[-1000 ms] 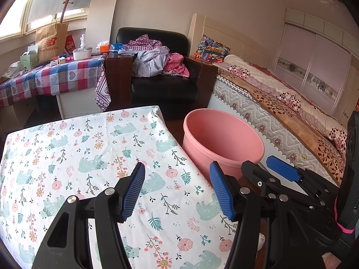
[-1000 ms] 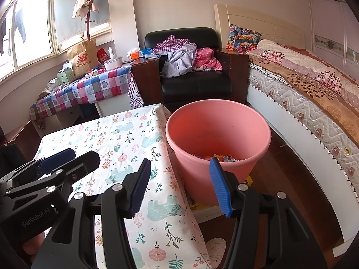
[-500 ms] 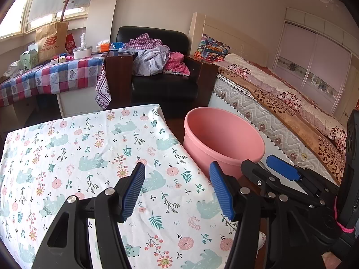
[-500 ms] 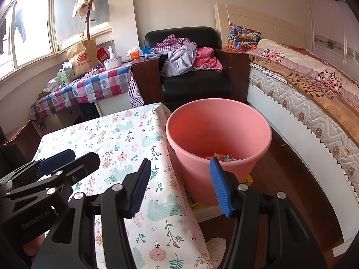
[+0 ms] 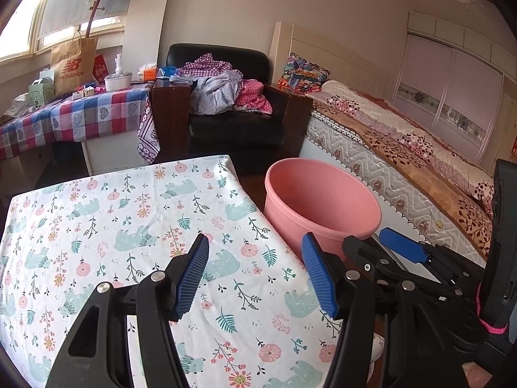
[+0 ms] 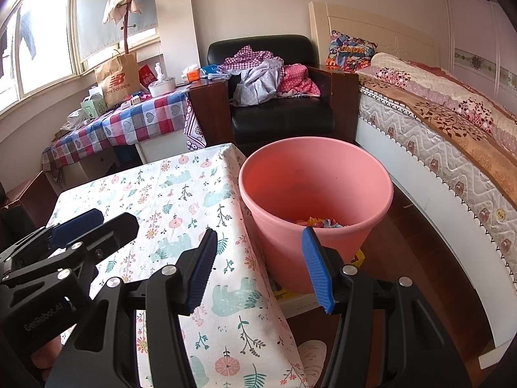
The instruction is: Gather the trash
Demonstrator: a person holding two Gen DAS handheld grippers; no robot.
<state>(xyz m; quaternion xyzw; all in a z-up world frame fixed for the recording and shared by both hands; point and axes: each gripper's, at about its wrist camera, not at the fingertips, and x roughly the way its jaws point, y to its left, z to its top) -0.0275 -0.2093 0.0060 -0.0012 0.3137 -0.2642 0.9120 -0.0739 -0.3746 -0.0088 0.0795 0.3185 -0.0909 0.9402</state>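
Almost nothing has moved since a second ago: both the left gripper (image 5: 255,270) and right gripper (image 6: 258,263) hover empty with jaws apart over the bare tabletop (image 5: 106,213), trash (image 6: 318,222) already in the pink bucket (image 6: 381,190) off its right edge, so collection looks finished.

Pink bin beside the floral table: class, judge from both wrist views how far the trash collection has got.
Done: the pink bin already holds colourful scraps, and no trash shows on the floral tablecloth. In hand: nothing; the left gripper and right gripper are both open and empty. Left: probably just the yellow wrapper beside the bin's base.
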